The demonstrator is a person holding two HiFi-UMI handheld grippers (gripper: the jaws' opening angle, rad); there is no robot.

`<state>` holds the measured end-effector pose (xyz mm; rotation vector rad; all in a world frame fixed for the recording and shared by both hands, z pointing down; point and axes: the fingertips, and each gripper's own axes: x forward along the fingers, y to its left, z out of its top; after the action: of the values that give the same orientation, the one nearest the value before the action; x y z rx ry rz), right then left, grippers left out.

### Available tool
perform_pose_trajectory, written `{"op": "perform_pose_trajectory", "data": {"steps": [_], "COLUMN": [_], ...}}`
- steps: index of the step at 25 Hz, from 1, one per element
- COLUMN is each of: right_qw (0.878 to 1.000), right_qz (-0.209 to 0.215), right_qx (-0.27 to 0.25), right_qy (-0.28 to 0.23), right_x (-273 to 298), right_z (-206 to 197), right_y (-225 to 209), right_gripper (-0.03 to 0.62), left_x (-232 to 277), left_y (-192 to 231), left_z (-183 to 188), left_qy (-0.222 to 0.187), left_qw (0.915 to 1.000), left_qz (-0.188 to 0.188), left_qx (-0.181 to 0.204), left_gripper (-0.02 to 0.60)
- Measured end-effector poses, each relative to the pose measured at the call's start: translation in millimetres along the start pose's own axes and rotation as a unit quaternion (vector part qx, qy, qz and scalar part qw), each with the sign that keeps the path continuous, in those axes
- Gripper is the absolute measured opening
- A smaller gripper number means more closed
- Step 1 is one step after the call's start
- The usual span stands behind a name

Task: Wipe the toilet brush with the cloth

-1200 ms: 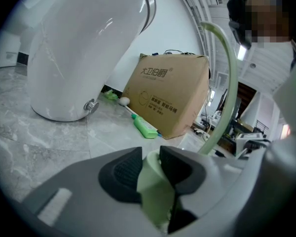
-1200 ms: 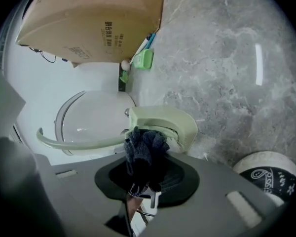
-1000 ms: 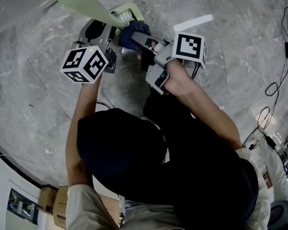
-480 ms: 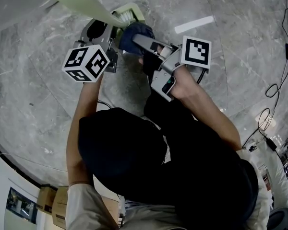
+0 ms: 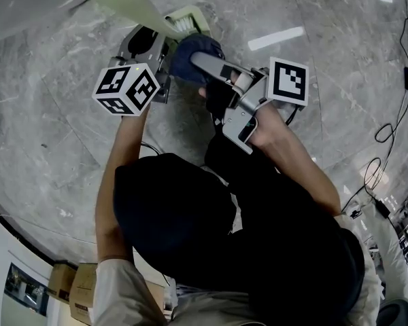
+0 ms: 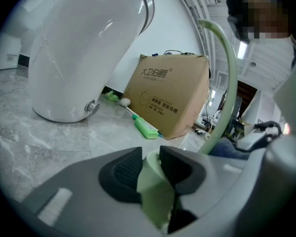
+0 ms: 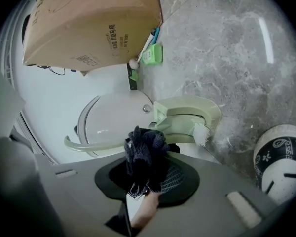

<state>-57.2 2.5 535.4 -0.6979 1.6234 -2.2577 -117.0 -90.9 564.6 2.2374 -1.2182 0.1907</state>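
One toilet brush (image 5: 132, 5), pale green throughout, with a long curved handle and a boxy head carrying a tuft of white bristles (image 7: 203, 133). In the head view it is held above the grey marbled floor (image 5: 340, 80) toward 12 o'clock, the handle running in from 10 o'clock. The left gripper (image 6: 150, 174) has its dark ribbed pads clamped on the handle's green end. The right gripper (image 7: 145, 179) is pinched tight on a dark blue knitted cloth (image 7: 145, 154), bunched upward. The cloth sits just beside the brush head at its 5 o'clock, and whether they touch cannot be told. Behind, at 12 o'clock in the left gripper view, a brown cardboard box (image 6: 170, 95) carries a printed logo and lines of Chinese characters too small to read, and a white toilet (image 6: 84, 48) stands at 10 o'clock.
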Motion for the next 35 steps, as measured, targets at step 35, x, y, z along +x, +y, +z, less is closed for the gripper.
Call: {"op": "perform_pose_trajectory", "data": {"steps": [35], "right_qw": [0.992], "right_qz": [0.113], "right_qx": [-0.031], "right_qy": [0.042], "right_x": [-7], "right_z": [-21], "right_y": [93], "right_gripper": [0.094], "left_x": [-2], "left_y": [-2], "left_z": [2], "left_qy": [0.004], "left_qw": [0.9999], "left_qz": [0.004], "left_qx": [0.008], "left_gripper": [0.000]}}
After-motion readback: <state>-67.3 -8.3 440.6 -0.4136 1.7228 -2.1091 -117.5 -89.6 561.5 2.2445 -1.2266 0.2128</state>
